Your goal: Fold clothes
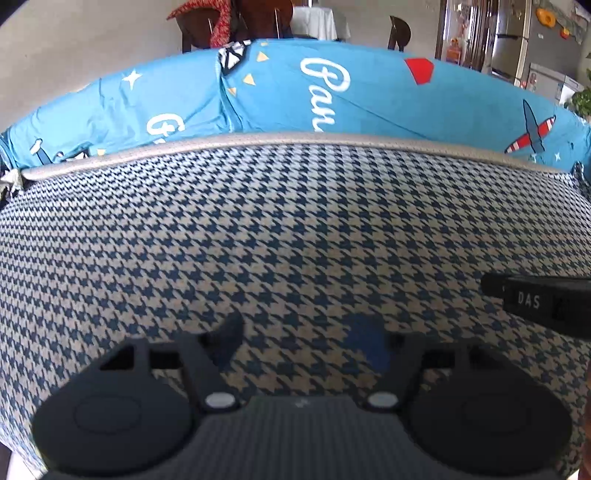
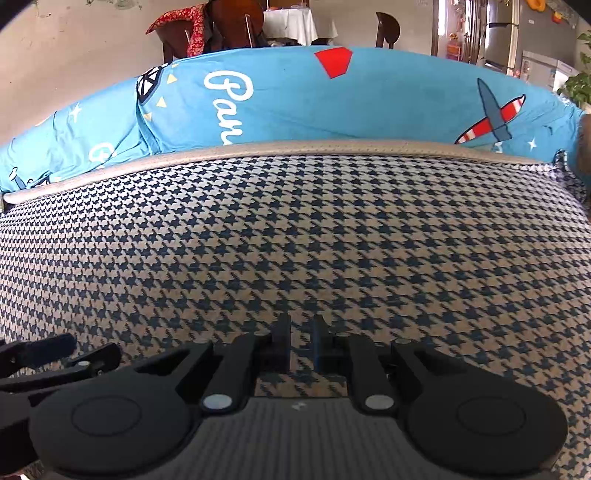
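Houndstooth cushion [image 2: 295, 240] beneath right tool [image 2: 301, 347]; blue printed sheet [image 2: 369, 103] behind.

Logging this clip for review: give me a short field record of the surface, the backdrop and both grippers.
surface: houndstooth cushion, blue and cream, with pale piping along its far edge
backdrop: blue printed cover with white script and a red-striped plane
garment: none clearly apart from the cushion fabric
left gripper: jaws apart, nothing between them
right gripper: jaws nearly together, no cloth seen pinched
background: dark wooden chairs, fridge
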